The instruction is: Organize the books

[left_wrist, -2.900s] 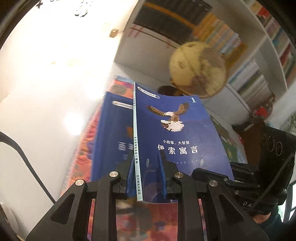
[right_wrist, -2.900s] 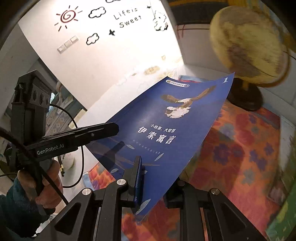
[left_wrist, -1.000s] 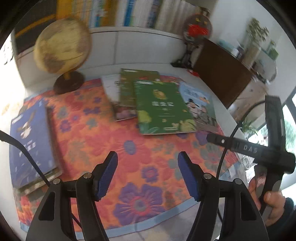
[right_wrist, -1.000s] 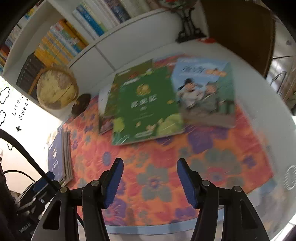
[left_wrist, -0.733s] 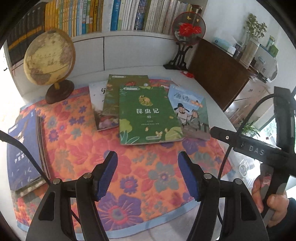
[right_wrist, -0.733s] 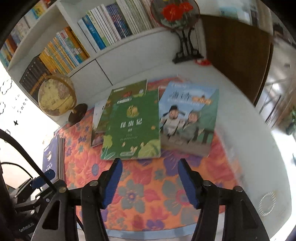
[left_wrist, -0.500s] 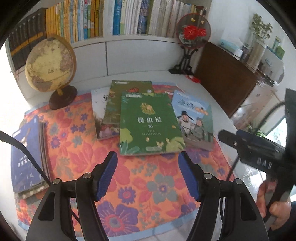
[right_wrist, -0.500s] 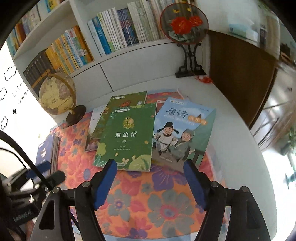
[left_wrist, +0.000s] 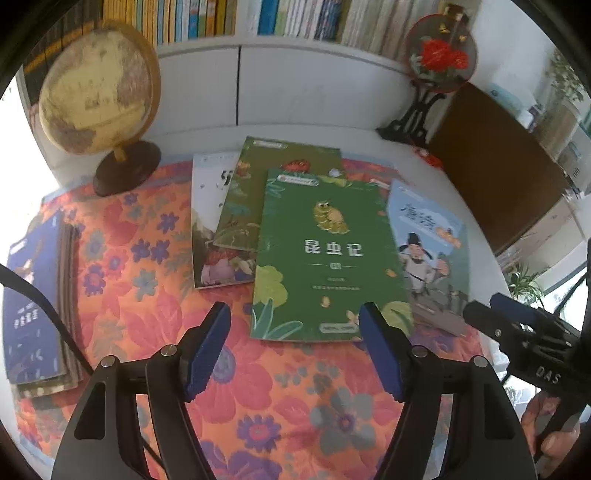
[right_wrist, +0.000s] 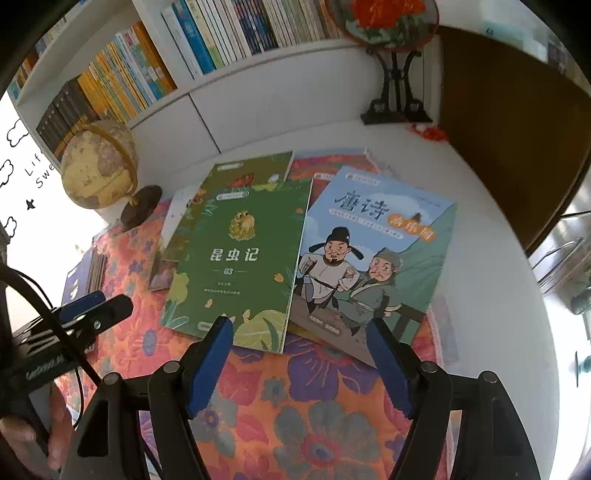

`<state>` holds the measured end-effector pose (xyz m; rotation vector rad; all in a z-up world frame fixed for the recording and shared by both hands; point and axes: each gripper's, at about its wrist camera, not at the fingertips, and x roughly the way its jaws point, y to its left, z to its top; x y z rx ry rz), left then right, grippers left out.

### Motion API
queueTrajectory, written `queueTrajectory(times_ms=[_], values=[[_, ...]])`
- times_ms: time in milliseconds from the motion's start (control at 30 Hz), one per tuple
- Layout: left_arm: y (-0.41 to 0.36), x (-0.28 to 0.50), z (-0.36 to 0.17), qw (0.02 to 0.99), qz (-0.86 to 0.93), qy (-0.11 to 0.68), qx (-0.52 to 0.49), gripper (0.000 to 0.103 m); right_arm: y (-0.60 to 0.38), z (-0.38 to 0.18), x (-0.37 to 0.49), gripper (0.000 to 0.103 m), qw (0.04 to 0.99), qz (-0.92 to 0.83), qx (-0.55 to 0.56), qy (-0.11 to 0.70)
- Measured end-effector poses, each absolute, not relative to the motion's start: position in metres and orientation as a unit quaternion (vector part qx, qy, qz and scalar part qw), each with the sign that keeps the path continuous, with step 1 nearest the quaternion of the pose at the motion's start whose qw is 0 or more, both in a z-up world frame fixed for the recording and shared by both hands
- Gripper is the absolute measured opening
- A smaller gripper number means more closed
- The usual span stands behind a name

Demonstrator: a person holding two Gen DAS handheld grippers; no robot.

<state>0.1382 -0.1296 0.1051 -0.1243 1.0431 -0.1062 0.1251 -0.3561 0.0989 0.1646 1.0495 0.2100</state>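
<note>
Several books lie spread on a floral mat [left_wrist: 295, 406]. A green book with a frog [left_wrist: 325, 254] [right_wrist: 240, 258] tops another green book [left_wrist: 266, 173] and a white one [left_wrist: 207, 221]. A light blue book with two cartoon figures [left_wrist: 428, 251] [right_wrist: 373, 251] lies to its right. A stack topped by a dark blue book [left_wrist: 33, 295] [right_wrist: 85, 273] sits at the mat's left edge. My left gripper [left_wrist: 293, 310] hovers over the frog book's near edge, its jaws opening and empty. My right gripper [right_wrist: 298, 325] hangs open and empty above the seam between the frog book and the light blue one.
A globe [left_wrist: 96, 88] [right_wrist: 98, 166] stands at the back left of the mat. A round red-flower ornament on a black stand [left_wrist: 439, 48] [right_wrist: 391, 22] is at the back right, beside a dark wooden cabinet [left_wrist: 498, 177]. Shelves full of books [right_wrist: 184, 48] run behind.
Earlier both grippers held the dark blue eagle book; it now lies on the left stack. Both grippers have swung right and closer to the spread books, and the right one's jaws stand wider.
</note>
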Motion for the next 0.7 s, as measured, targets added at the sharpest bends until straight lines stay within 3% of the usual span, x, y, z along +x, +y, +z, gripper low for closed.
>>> queueTrajectory(times_ms=[133, 367, 500, 533, 700], values=[[-0.123, 0.158, 0.08, 0.852, -0.046, 0.516, -0.074, 0.069, -0.35, 0.081, 0.143, 0.073, 0.846, 0.108, 0.076, 0.517], [-0.109, 0.183, 0.042, 0.834, -0.036, 0.541, -0.099, 0.057, -0.333, 0.056, 0.17, 0.072, 0.841, 0.112, 0.056, 0.526], [-0.106, 0.192, 0.032, 0.83, -0.041, 0.544, -0.115, 0.055, -0.329, 0.046, 0.178, 0.055, 0.843, 0.114, 0.05, 0.524], [-0.106, 0.195, 0.031, 0.829, -0.045, 0.545, -0.119, 0.051, -0.328, 0.043, 0.181, 0.055, 0.841, 0.115, 0.051, 0.527], [-0.109, 0.201, 0.019, 0.82, -0.062, 0.554, -0.135, 0.051, -0.326, 0.032, 0.187, 0.053, 0.838, 0.114, 0.053, 0.531]])
